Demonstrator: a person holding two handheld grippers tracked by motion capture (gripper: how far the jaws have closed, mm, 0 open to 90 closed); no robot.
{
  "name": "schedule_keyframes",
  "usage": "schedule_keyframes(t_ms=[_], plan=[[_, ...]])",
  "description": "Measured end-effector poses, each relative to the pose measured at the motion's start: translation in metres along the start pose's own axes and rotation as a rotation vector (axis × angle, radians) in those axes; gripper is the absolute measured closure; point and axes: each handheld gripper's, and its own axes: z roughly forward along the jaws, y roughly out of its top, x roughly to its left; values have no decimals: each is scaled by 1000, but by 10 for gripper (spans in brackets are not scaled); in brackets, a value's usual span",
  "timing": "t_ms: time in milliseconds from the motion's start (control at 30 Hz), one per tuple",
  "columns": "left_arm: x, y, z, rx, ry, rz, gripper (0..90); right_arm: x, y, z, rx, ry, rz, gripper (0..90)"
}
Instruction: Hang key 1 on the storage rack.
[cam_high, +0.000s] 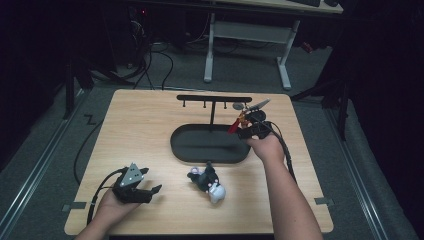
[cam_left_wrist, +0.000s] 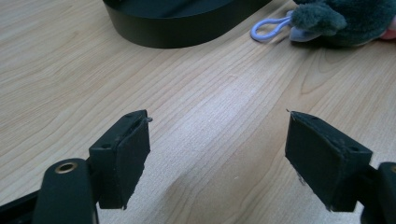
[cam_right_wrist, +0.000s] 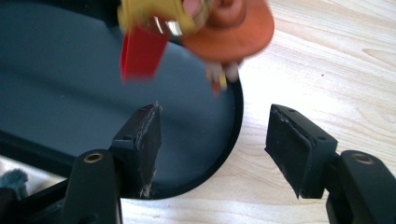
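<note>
A black rack (cam_high: 214, 98) with several hooks rises from a black oval tray (cam_high: 190, 150) at the table's middle. A small red, yellow and orange keychain figure (cam_high: 239, 121) dangles under the rack's right end, over the tray's right rim. My right gripper (cam_high: 246, 131) sits just below it. In the right gripper view its jaws stand open and apart from the figure (cam_right_wrist: 224, 28), with nothing between them (cam_right_wrist: 215, 109). A grey, black and white plush toy (cam_high: 207, 182) lies in front of the tray. My left gripper (cam_high: 152, 192) rests open near the front left, empty (cam_left_wrist: 217, 116).
The plush's pale blue loop (cam_left_wrist: 268, 29) lies on the wood beside the tray's wall (cam_left_wrist: 173, 28). Bare tabletop (cam_high: 135, 135) spreads left of the tray. A white desk frame (cam_high: 247, 45) and cables stand on the floor beyond the far edge.
</note>
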Motion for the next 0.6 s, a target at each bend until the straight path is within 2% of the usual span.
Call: schedule_keyframes(t_ms=[100,167,233,333,367,600], plan=[[-2,1,2,4,-3,7,223,2,-9,-3,-7,-3,-9,355],[-2,1,2,4,-4,8,223,5,-14,-6,-10,-25,-45,354],[-3,1,2,5,-6,8,223,6,-21,-10,-35,6,-33,359],[-3,2,3,6,-6,9,223,8,-27,-12,-31,1,-52,354],[-3,2,3,6,-7,10,223,10,-36,-15,-46,6,-69,357],[-4,2,3,4,-11,9,223,17,-59,-19,-92,28,-89,358]])
